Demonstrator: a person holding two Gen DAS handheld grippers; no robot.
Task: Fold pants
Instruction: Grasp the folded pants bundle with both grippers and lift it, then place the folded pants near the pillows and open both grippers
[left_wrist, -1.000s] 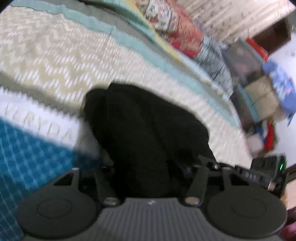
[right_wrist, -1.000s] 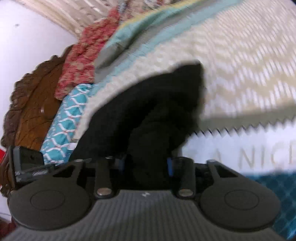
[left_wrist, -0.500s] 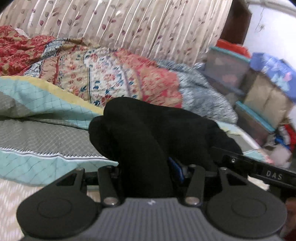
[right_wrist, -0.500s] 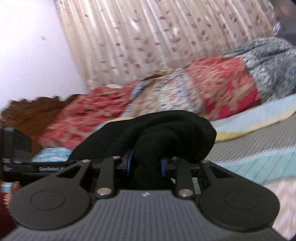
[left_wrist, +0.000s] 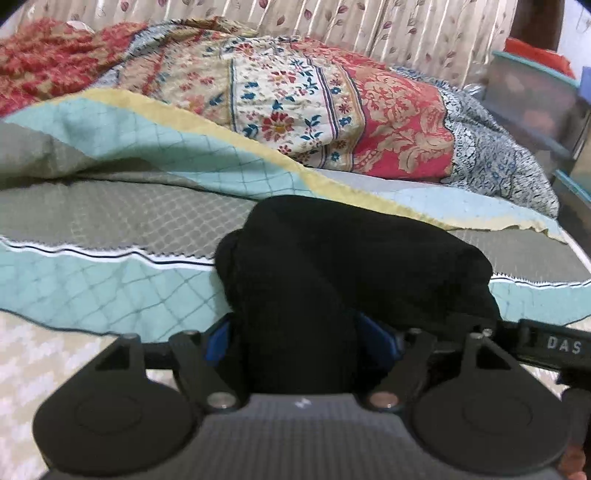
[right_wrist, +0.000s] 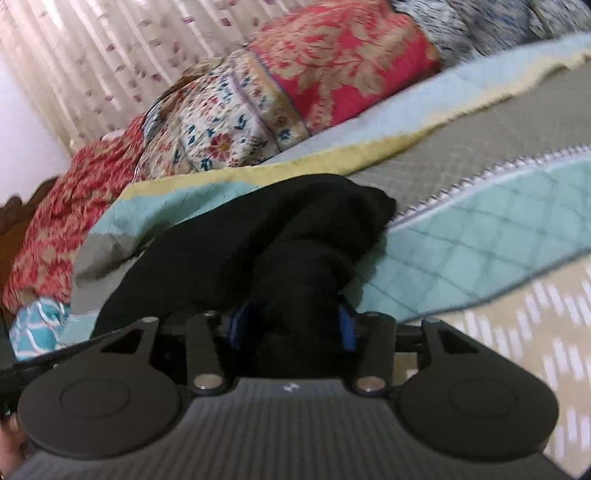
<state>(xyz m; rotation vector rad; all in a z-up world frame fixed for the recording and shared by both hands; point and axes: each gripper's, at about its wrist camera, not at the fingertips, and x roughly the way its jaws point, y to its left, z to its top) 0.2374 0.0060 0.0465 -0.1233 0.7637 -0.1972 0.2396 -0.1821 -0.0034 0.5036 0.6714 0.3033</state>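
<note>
Both views tipped lower toward bedspread, left tool, right tool clamping black pants, fingertips buried

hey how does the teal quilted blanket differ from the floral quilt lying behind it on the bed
The teal quilted blanket is mostly plain, with a diamond stitch grid and a yellow edge; the floral quilt is busy with red, cream and blue flower panels. The teal quilted blanket lies fairly flat and close, right beside the black pants that both grippers pinch; the floral quilt is heaped up farther back, against the curtain. Both are soft bedding on the same bed.
</note>
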